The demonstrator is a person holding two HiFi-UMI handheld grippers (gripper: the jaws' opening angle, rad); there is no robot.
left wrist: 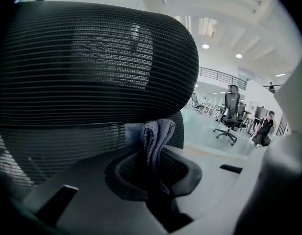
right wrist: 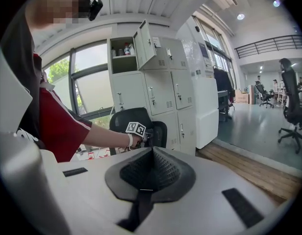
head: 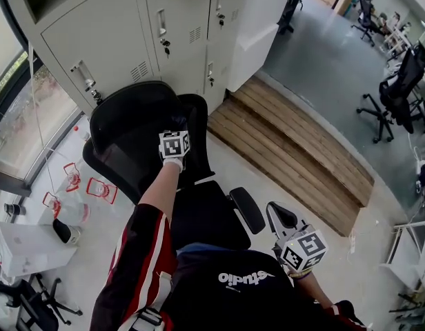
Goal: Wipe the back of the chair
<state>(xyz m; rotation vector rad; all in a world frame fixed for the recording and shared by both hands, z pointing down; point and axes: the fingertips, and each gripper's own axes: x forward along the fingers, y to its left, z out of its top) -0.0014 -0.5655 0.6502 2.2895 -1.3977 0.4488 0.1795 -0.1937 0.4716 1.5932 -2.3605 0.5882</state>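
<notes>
Grey lockers (head: 164, 26) stand beyond my left gripper (left wrist: 152, 153), clamped on a blue cloth (left wrist: 157, 131) right at the chair back (left wrist: 92, 72); my right gripper (right wrist: 151, 153) is closed, empty.

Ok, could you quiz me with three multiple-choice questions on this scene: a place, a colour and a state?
1. Where is the left gripper?
A. At the chair's upper back
B. At a locker door
C. On the wooden step

2. What colour is the chair's mesh?
A. Red
B. Black
C. White

3. How are the right gripper's fingers?
A. Wide apart
B. Closed on a sponge
C. Closed, empty

Answers: 1 A, its cloth is up at the mesh; 2 B, black in the head view; 3 C, its view shows them together with nothing between.
</notes>
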